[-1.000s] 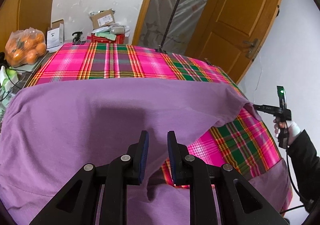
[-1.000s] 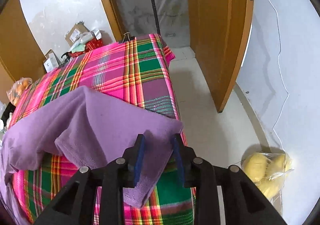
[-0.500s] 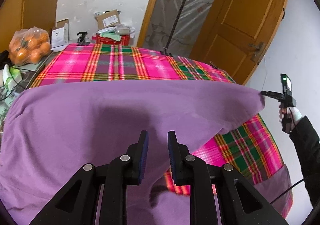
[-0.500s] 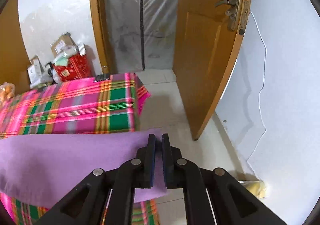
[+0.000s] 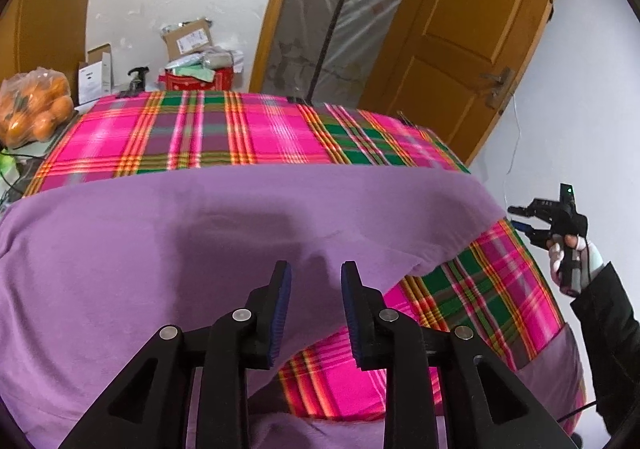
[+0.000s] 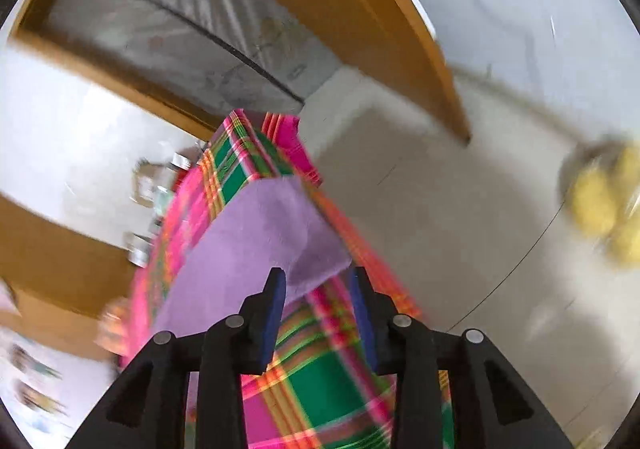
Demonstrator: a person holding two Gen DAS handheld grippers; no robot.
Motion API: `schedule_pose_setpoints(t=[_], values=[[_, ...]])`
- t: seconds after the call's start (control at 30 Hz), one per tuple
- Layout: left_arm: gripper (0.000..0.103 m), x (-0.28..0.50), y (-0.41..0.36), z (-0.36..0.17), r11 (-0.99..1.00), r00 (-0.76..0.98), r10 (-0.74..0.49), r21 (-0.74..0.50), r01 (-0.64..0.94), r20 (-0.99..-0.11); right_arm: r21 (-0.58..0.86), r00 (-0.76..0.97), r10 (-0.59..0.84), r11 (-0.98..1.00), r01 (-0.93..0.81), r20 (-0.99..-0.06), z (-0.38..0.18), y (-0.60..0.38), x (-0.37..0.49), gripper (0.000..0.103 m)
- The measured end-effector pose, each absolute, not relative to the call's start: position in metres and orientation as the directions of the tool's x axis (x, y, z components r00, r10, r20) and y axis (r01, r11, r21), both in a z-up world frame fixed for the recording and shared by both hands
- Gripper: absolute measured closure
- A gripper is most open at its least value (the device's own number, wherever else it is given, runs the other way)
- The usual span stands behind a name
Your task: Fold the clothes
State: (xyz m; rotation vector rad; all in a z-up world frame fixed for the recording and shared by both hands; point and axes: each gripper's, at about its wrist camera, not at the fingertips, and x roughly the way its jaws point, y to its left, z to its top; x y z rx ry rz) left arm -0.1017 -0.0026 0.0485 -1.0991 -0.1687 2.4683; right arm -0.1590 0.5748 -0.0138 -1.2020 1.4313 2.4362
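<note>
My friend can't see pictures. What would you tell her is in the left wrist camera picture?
A big purple garment lies spread over a pink and green plaid tablecloth, with the open left gripper above its near edge. At the right, a gloved hand holds the other gripper, also open, beside the cloth's corner.

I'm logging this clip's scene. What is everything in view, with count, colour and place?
garment: one, purple, spread over the table.
tablecloth: one, pink-green plaid, covering the table.
bag of oranges: one, orange, far left.
boxes: several, brown and white, behind the table.
door: one, wooden, right.
yellow bag: one, blurred, on the floor.
left tool: open, above the garment.
right tool: open, by the garment's corner.
</note>
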Motion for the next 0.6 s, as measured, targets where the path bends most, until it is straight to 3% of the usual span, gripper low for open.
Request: schedule_pose_setpoints(t=[0.1, 0.23, 0.37, 0.43, 0.5, 0.57, 0.6], values=[[0.074, -0.101, 0.008, 0.043, -0.896, -0.575, 0.436, -0.271, -0.353, -0.692, 0.769, -0.714, -0.355, -0.495, -0.404, -0.603, -0.019, 0.572, -0.164, 0.067], [0.073, -0.101, 0.017, 0.038, -0.893, -0.562, 0.436, -0.26, -0.368, -0.703, 0.775, -0.695, -0.376, -0.459, -0.434, -0.612, -0.03, 0.569, -0.178, 0.066], [0.073, -0.102, 0.019, 0.036, -0.892, -0.557, 0.436, -0.258, -0.372, -0.707, 0.796, -0.695, -0.391, -0.354, -0.491, -0.603, -0.047, 0.572, -0.176, 0.05], [0.073, -0.103, 0.021, 0.035, -0.891, -0.556, 0.437, -0.256, -0.375, -0.708, 0.81, -0.708, -0.393, -0.31, -0.498, -0.586, -0.053, 0.574, -0.172, 0.05], [0.073, -0.104, 0.023, 0.034, -0.89, -0.552, 0.437, -0.254, -0.378, -0.71, 0.819, -0.723, -0.385, -0.298, -0.491, -0.574, -0.054, 0.573, -0.171, 0.055], [0.073, -0.105, 0.026, 0.033, -0.89, -0.548, 0.435, -0.251, -0.38, -0.714, 0.823, -0.74, -0.367, -0.325, -0.466, -0.564, -0.048, 0.572, -0.172, 0.074], [0.073, -0.105, 0.027, 0.032, -0.891, -0.548, 0.434, -0.248, -0.381, -0.715, 0.823, -0.745, -0.361, -0.34, -0.454, -0.56, -0.045, 0.571, -0.173, 0.078]])
